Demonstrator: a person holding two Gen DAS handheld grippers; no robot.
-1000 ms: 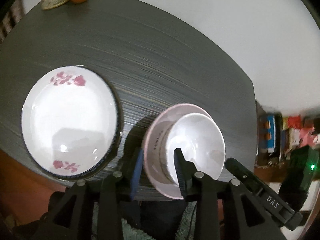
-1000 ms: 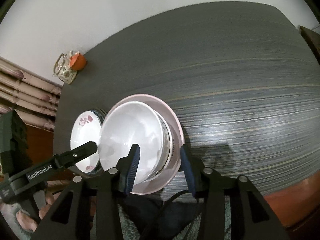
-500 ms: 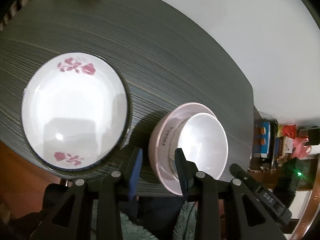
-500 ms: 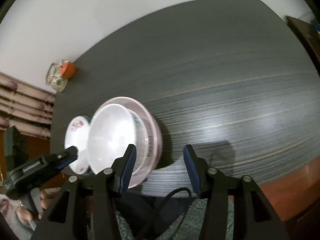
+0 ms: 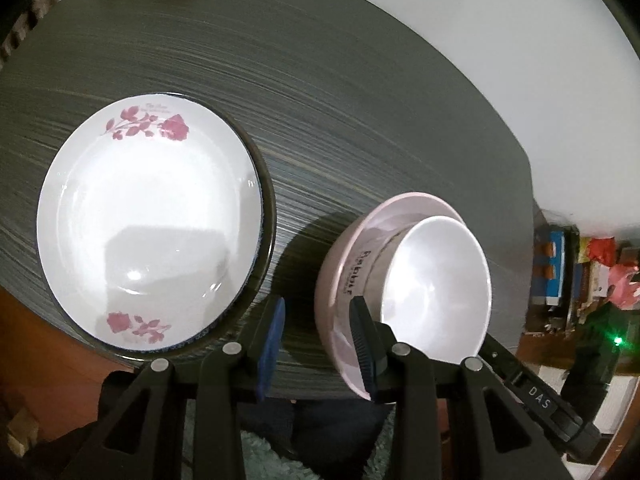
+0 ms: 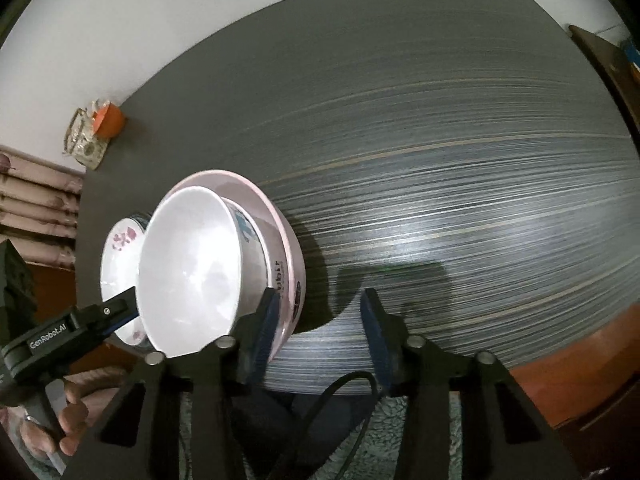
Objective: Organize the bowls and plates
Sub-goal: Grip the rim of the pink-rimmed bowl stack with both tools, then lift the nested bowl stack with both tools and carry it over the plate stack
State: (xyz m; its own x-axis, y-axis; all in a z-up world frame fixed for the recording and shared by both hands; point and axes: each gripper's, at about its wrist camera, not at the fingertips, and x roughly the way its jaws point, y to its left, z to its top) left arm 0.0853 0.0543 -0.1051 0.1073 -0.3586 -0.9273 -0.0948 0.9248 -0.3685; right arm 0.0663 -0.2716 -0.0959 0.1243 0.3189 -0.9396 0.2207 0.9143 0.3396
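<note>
A round, glossy white plate with pink rose prints (image 5: 150, 220) is seen at the left of the left wrist view, resting on a second plate of which only a dark blue-edged rim (image 5: 262, 216) is shown; both lie flat near the front edge of the dark grey, finely streaked table (image 5: 360, 100). To the right, 1 smooth white bowl (image 5: 436, 284) is nested in a grey-white printed bowl (image 5: 374, 276), and both are seated in 1 wide pale pink bowl (image 5: 340, 280), so that 3 bowls are counted in the stack, which stands on the table beside the plates. The left gripper (image 5: 318, 334) is held partly open, with its right finger inside the pink bowl's rim and its left finger outside and clear of it, so nothing is clamped. In the right wrist view, the right gripper (image 6: 320, 320) is seen closing over bare table just right of the stack, with nothing between its blue pads. At the far corner, 1 small orange cup (image 6: 108, 120) is set against a patterned holder (image 6: 82, 140).
</note>
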